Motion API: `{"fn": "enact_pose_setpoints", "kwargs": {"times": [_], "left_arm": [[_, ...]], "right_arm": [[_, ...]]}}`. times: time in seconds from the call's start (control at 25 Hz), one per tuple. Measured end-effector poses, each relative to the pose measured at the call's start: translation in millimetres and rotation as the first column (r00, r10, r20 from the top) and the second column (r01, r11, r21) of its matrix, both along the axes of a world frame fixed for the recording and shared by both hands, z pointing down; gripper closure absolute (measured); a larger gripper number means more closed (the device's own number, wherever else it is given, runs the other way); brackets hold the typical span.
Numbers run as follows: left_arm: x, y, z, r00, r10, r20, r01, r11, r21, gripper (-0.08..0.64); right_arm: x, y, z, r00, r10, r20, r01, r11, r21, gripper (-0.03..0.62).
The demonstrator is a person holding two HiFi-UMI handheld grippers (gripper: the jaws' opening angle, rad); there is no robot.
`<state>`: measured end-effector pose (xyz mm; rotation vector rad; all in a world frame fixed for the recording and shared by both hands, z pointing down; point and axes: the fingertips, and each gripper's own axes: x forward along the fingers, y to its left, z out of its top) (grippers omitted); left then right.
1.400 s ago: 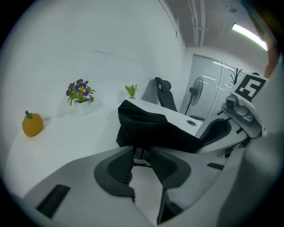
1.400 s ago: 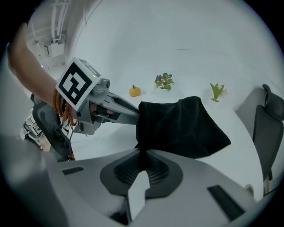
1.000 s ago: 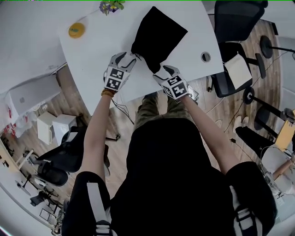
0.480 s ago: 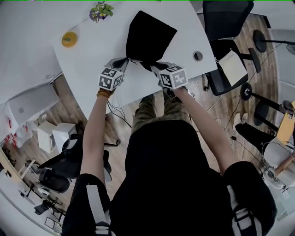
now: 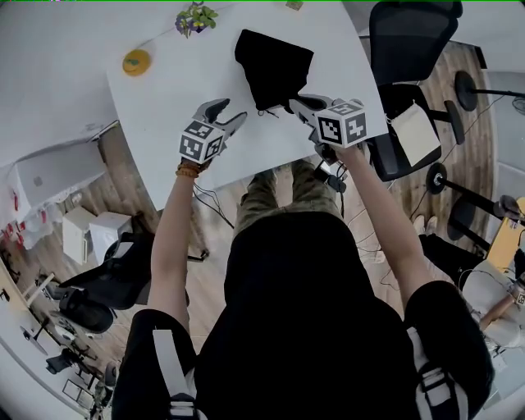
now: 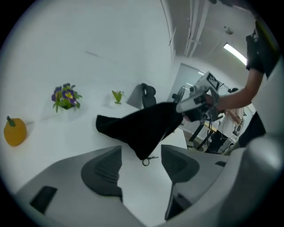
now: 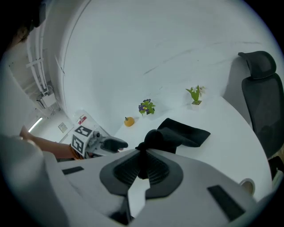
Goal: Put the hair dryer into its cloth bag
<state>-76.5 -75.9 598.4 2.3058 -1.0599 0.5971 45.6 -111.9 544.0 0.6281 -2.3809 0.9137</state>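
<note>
The black cloth bag (image 5: 273, 61) lies on the white table (image 5: 172, 90), and its near end is lifted. My right gripper (image 5: 297, 104) is shut on the bunched fabric at that end, which the right gripper view shows pinched between the pads (image 7: 141, 165). Left of it, my left gripper (image 5: 231, 112) is off the bag, its jaws opening with nothing between them. In the left gripper view the bag (image 6: 144, 126) slopes up toward the right gripper (image 6: 195, 101), and a drawstring loop (image 6: 145, 162) hangs from its low corner. No hair dryer shows in any view.
An orange pumpkin-shaped ornament (image 5: 136, 61) and a small pot of purple flowers (image 5: 197, 15) stand at the table's far left. A little green plant (image 7: 194, 95) is at the far edge. A black office chair (image 5: 410, 41) stands to the right, by a cable hole (image 7: 245, 185).
Both grippers closed in on the bag's near edge. The right one has stayed shut on it and risen to the right, lifting the fabric. The left has let go and drawn back open.
</note>
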Motion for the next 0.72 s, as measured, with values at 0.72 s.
{"fn": "enact_pose_setpoints", "kwargs": {"times": [0.72], "left_arm": [[64.1, -2.3, 45.4, 0.998, 0.053, 0.021, -0.052, 0.998, -0.043, 0.523]], "right_arm": [[7.6, -8.1, -38.0, 0.996, -0.061, 0.063, 0.062, 0.998, -0.005, 0.554]]}}
